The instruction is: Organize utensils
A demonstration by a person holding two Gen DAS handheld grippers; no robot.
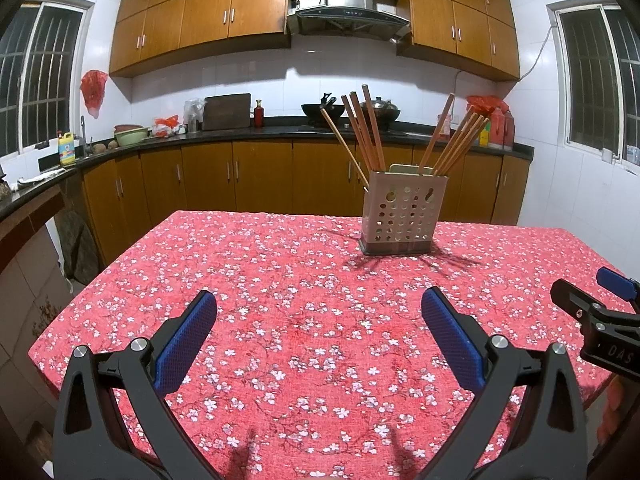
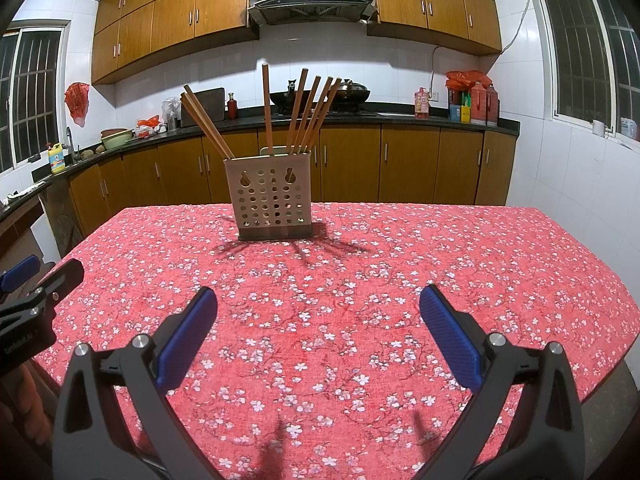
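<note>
Wooden chopsticks (image 2: 304, 116): splayed in perforated beige holder (image 2: 269, 200) on counter (image 2: 440, 280). My left gripper (image 1: 319, 334), right gripper (image 2: 319, 332) spread, empty. Risk: snagging sticks tips holder.

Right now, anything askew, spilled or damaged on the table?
Nothing spilled or damaged. The perforated holder stands upright on the floral tablecloth; the chopsticks inside splay in different directions rather than bundled, which is only untidy. Left claw and right claw are both open and empty.
</note>
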